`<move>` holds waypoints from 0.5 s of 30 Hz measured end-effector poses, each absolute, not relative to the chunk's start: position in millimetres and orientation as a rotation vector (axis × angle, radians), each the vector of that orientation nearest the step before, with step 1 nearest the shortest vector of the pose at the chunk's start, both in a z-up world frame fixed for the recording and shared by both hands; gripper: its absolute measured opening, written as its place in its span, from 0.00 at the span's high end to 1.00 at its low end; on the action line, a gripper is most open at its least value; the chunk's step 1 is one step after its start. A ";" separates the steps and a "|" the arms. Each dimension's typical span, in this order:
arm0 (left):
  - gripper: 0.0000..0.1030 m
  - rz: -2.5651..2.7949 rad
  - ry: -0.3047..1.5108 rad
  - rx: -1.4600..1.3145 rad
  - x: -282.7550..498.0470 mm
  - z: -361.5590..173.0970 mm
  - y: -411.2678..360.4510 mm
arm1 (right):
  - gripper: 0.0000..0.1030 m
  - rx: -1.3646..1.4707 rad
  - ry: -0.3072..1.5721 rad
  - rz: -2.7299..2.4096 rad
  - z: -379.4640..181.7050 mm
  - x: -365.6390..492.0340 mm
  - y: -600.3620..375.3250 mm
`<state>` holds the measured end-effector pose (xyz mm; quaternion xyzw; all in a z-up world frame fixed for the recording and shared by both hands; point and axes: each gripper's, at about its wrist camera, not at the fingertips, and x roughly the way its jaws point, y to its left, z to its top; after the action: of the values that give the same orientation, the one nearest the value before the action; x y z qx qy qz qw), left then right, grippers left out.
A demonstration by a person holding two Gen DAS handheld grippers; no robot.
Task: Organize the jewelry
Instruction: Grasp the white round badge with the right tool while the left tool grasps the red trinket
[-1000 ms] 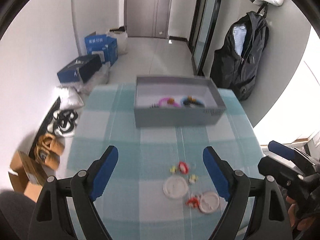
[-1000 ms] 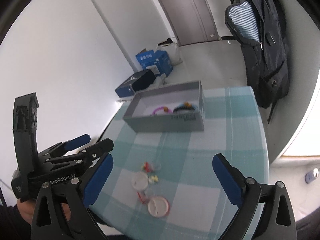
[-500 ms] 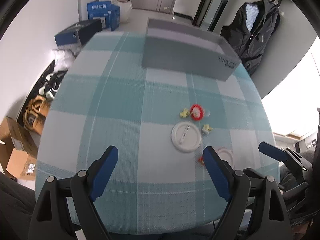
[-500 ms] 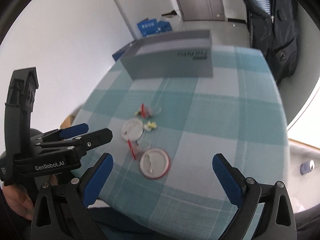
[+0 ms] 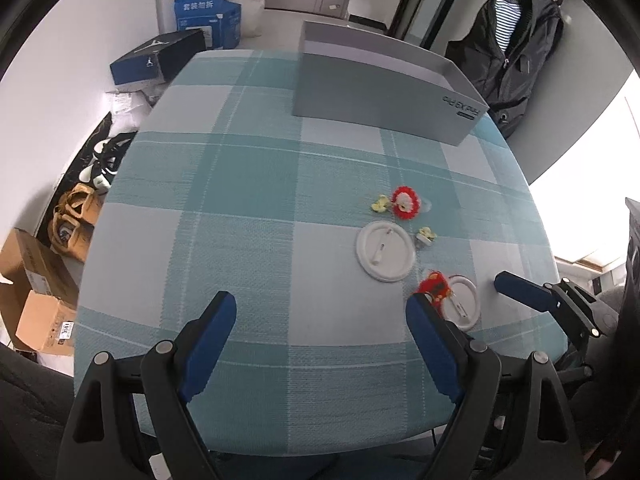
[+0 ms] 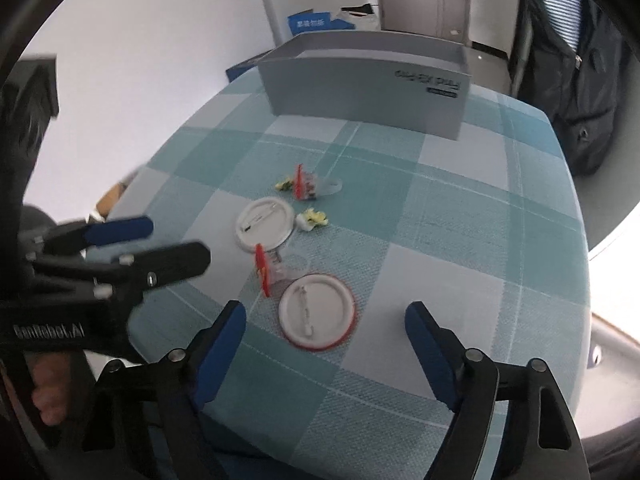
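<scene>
Right gripper (image 6: 325, 322) is hovering w/ jaws wide, holding nothing; a white badge (image 6: 317, 311) w/ red rim is lying pin-side up on the tabletop (image 6: 460, 216) between its fingers. Left gripper (image 5: 320, 316) is also hanging w/ jaws wide and empty over bare checked cloth. Just left of the badge a red clip (image 6: 262, 268) is standing on edge, touching a clear piece that's hard to make out. Farther out a 2nd badge (image 6: 265, 222), plain white, is lying pin-up, w/ a small yellow flower (image 6: 314, 219) just beside it. Beyond those, another red clip (image 6: 299, 180) and a 2nd yellow flower (image 6: 285, 185) are sitting close together. In left view the near badge is partly hidden behind the left gripper's right finger. Grey box (image 6: 366, 80) is standing at the far edge of the tabletop, well apart from the pieces; its inside isn't showing from either view, only the outer wall w/ blurred print. Around: black jacket (image 5: 508, 48) hanging on the wall, blue boxes (image 5: 208, 20) and shoes (image 5: 102, 160) on the floor.
</scene>
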<state>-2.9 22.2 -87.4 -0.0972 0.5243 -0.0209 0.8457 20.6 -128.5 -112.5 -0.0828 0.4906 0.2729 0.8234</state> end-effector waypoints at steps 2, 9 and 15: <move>0.19 -0.040 1.111 -0.210 -2.0 -88.6 23.3 | 0.29 -0.188 1.038 0.587 -111.8 19.2 -127.4; 0.19 -0.032 1.106 -0.181 -2.5 -88.6 21.5 | 0.45 -0.277 1.008 0.551 -112.1 14.8 -123.2; 0.19 -0.022 1.117 -0.182 -2.3 -91.1 24.4 | 0.60 -0.289 0.999 0.543 -111.7 15.1 -124.8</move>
<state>-2.3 24.4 -91.1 -0.0863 0.5290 -0.0104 0.8442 15.1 -124.8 -111.7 -0.1364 0.4713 0.2560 0.8329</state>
